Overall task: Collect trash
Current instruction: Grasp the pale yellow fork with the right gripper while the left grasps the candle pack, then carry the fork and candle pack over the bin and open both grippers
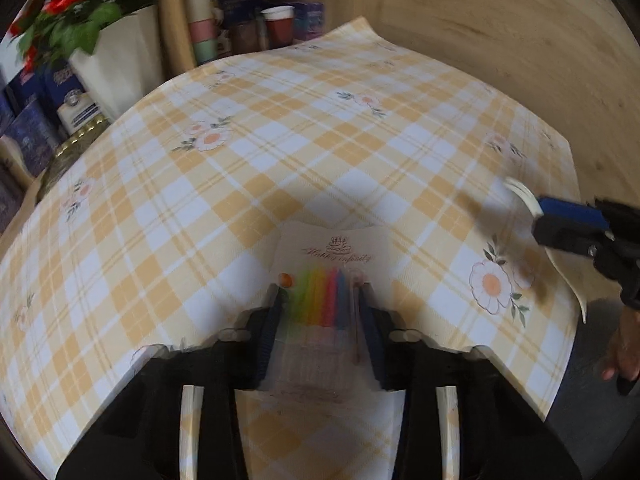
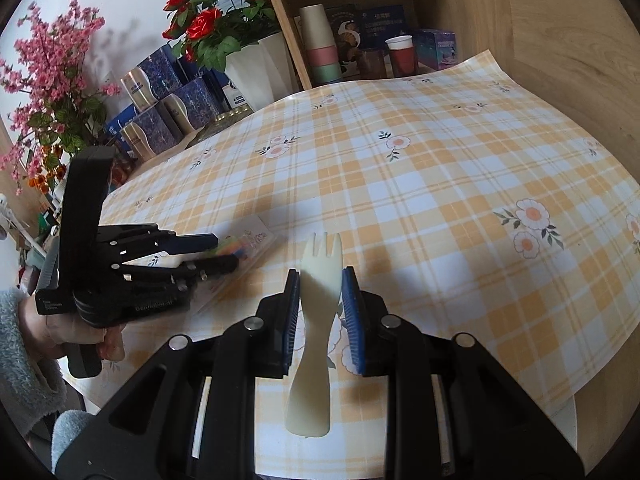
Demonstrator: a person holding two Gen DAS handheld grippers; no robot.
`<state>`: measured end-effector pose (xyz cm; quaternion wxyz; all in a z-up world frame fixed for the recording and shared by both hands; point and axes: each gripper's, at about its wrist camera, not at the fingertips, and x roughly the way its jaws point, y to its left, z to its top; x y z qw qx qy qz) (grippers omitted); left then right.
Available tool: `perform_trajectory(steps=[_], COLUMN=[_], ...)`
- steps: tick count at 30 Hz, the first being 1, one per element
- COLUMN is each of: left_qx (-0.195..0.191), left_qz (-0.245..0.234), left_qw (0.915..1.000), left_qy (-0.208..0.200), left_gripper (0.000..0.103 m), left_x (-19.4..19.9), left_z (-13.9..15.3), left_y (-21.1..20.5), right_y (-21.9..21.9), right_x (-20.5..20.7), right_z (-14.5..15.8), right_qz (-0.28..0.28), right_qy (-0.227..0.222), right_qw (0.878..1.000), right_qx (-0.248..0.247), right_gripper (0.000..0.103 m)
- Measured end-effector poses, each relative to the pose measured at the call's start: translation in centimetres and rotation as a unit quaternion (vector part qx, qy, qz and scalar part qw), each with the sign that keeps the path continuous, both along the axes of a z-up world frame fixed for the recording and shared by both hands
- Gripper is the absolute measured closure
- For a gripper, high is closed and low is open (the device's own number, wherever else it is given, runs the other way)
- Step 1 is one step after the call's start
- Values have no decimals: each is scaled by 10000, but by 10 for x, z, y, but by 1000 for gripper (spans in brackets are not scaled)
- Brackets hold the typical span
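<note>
Black gripper [image 2: 320,300] frames, blue ribbed pads [image 2: 352,320], fuzzy grey sleeve [image 2: 24,364]

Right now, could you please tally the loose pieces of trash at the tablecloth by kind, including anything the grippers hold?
Candle packs: 1, the candle pack lying on the tablecloth between the left gripper pads.
Plastic forks: 1, the plastic fork clamped in the right gripper.
Total: 2
</note>
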<state>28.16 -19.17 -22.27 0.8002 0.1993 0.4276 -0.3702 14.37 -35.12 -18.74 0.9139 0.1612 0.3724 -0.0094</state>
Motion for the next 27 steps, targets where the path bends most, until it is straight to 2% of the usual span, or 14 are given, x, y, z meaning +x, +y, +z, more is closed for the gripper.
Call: perform_trajectory(steps=[5,9,13,19,22,27], left_qx=[-128,-194,-355,-582,-612,-355], left_qz=[311,358,319,175,56,-294], left_qw=[9994,9992,9989,9981,9979,9974], left_qy=[74,41,-10,53,205,561], left_gripper=[78,78,78,77,78,77], left_x=[-7,-26,-56,-121,-158,-213], left_z=[6,18,38,60,57,32], left_y=[19,32,47,72,83,91], right_y=[1,8,21,40,47,56], right_x=[-9,-16,-29,-54,-68,-88], right_z=[4,10,19,30,33,35], right_qz=[4,56,180,375,464,575], right_qy=[-79,-157,-256,-331,-353,-354], right_qw=[9999,9998,9994,9985,9981,9975], right_qx=[74,131,177,218,213,190], right_gripper=[78,78,78,78,78,78])
